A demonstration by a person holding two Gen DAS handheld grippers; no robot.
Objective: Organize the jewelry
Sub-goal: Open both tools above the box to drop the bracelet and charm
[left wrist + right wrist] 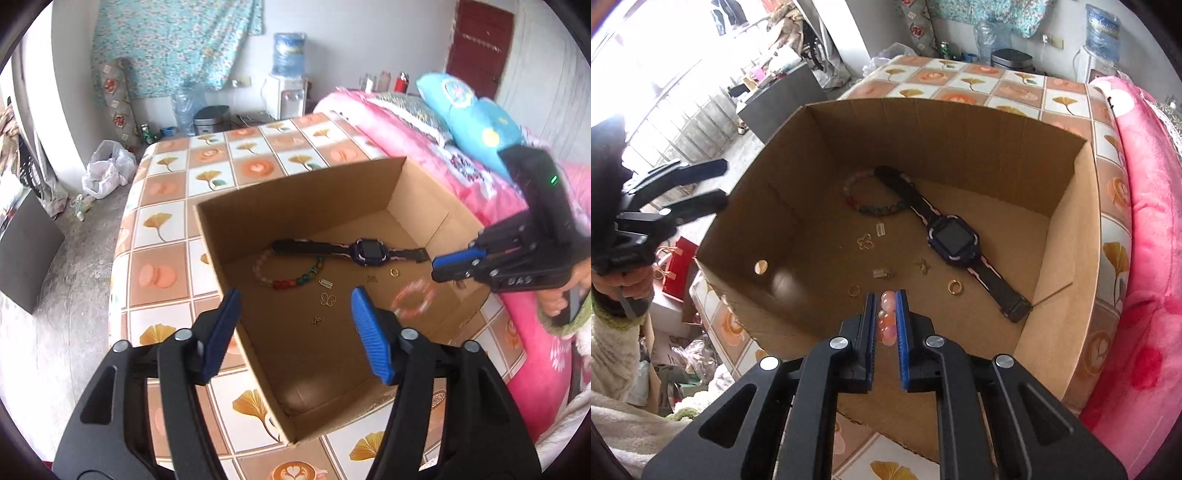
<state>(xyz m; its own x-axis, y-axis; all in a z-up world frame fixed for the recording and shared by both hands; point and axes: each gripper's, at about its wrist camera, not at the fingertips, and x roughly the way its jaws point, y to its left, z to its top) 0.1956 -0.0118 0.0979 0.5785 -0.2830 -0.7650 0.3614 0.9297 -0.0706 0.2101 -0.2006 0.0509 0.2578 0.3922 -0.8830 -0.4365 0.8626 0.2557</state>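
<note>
Jewelry and watch in cardboard box, pink bracelet gripped

Left gripper angled down, fingers spread, nothing between. Right gripper pitched steeply down, fingers nearly closed, clamped.

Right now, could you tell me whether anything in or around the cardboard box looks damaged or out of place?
The cardboard box has a round hole punched through its left wall. Otherwise the watch, multicoloured bead bracelet and small gold pieces lie loose on the floor, unsorted.
</note>
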